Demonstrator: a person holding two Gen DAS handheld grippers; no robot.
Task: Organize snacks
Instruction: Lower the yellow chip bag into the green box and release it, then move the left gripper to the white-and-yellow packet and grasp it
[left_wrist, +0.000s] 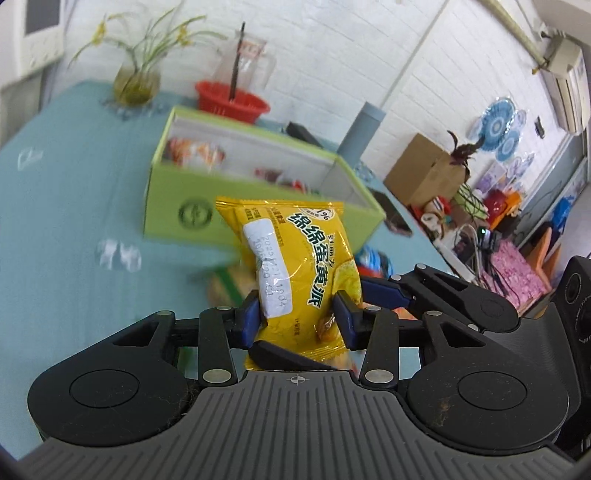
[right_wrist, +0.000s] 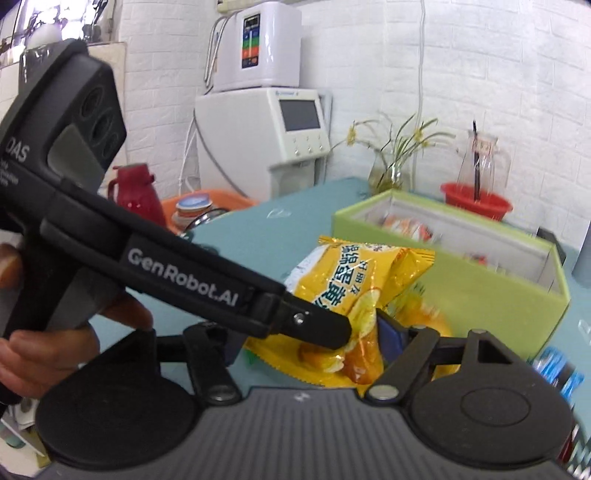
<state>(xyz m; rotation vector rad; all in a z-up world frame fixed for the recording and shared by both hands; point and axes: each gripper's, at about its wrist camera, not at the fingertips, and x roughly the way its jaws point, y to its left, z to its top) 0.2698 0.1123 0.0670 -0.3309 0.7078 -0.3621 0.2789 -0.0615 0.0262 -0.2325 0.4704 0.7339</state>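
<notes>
Left gripper (left_wrist: 299, 319): blue pads (left_wrist: 250, 317) clamped on yellow crinkled plastic snack packet with green lettering (left_wrist: 295, 266), packet upright, held above teal tablecloth (left_wrist: 66, 229). Beyond it, open lime-green cardboard box (left_wrist: 173, 206) holding other wrapped snacks, mid-table. Round red plastic basket (left_wrist: 231, 101) at far edge behind box. Right gripper (right_wrist: 314, 347): left device crosses in front of it, second yellow packet (right_wrist: 413, 314) sits by its fingers; grip state, cannot tell.

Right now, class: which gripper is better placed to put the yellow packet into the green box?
Left. The left gripper is clamped on the yellow packet, facing the open green box. The right gripper sits alongside, apparently holding nothing.
</notes>
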